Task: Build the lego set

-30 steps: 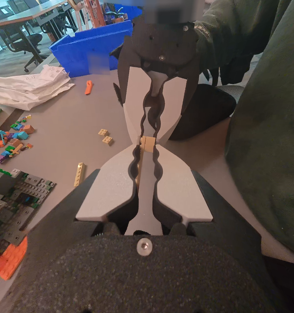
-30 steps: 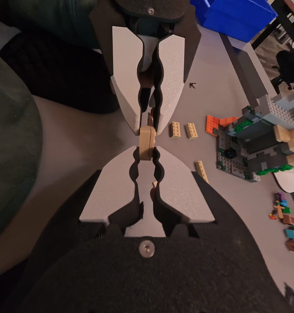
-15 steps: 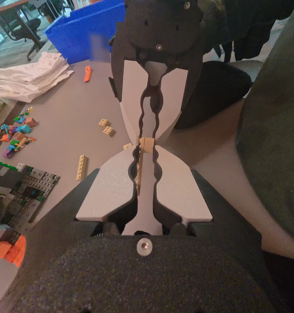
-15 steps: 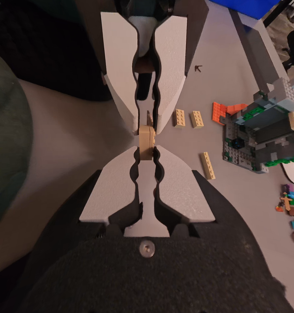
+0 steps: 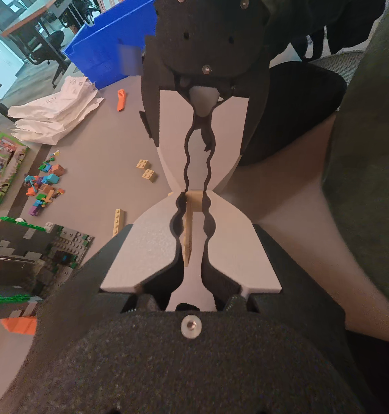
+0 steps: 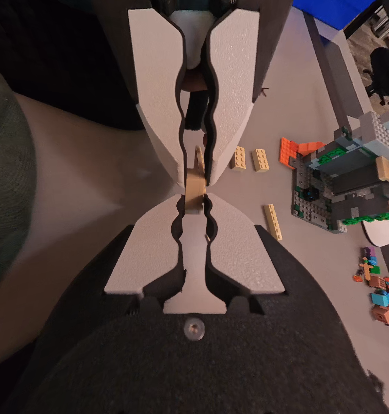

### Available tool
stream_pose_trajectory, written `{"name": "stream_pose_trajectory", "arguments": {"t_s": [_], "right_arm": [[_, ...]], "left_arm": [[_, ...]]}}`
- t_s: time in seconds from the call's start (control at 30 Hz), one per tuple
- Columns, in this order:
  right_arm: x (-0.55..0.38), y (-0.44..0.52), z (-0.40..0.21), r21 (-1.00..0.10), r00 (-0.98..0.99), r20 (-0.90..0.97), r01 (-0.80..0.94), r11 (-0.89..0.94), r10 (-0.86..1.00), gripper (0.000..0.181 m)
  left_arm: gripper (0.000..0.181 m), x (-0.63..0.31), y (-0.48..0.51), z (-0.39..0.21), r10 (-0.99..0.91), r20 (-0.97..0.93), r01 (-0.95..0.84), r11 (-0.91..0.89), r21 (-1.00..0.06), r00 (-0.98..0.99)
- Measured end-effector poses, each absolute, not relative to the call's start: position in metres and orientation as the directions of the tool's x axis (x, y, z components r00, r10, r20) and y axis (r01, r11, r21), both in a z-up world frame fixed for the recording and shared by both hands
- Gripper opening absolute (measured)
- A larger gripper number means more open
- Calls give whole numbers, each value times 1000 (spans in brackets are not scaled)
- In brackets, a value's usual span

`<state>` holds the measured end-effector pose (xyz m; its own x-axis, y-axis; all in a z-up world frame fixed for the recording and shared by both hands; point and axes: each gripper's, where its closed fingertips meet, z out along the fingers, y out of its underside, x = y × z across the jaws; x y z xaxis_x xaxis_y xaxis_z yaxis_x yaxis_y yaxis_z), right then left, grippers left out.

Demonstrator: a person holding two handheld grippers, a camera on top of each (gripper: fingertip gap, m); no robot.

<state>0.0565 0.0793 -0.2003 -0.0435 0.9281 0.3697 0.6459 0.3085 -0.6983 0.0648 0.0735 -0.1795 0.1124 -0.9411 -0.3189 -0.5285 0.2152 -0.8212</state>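
Note:
My left gripper (image 5: 194,199) is shut on a thin tan plate (image 5: 187,235), which stands edge-on between its jaws. My right gripper (image 6: 194,201) is shut on a small tan brick (image 6: 194,190). The two grippers meet tip to tip above the grey table (image 5: 88,156). The brick (image 5: 197,201) lies against the plate's far end. In the left wrist view the right gripper (image 5: 194,189) comes in from the top. In the right wrist view the left gripper (image 6: 194,179) does the same, with the plate (image 6: 199,159) in its jaws.
A part-built grey and green model (image 6: 346,183) stands on the table and shows in the left wrist view (image 5: 32,246). Two tan bricks (image 6: 249,160), a long tan piece (image 6: 273,221) and small coloured pieces (image 6: 379,291) lie loose. White bags (image 5: 54,114), a blue bin (image 5: 113,49), a green sleeve (image 5: 368,156). Only a small space, under 4 cm, lies between the two pairs of fingers. About 12 cm separates my right fingertips from the long tan piece (image 6: 273,221). Look for it in the left wrist view (image 5: 118,223) too.
Both grippers stay shut and tip to tip on the tan pieces. They have drawn a little closer together, and the pair has shifted slightly over the table.

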Motion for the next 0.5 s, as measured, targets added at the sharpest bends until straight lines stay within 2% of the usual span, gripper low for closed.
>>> {"name": "stream_pose_trajectory", "arguments": {"t_s": [0.1, 0.5], "right_arm": [[53, 78, -196, -704, -35, 409, 624, 340, 912, 21], [56, 76, -190, -742, -42, 382, 582, 333, 923, 15]], "left_arm": [[14, 66, 73, -182, -939, -327, -539, 222, -812, 106], [15, 69, 69, -175, -942, -317, -514, 221, -829, 106]]}}
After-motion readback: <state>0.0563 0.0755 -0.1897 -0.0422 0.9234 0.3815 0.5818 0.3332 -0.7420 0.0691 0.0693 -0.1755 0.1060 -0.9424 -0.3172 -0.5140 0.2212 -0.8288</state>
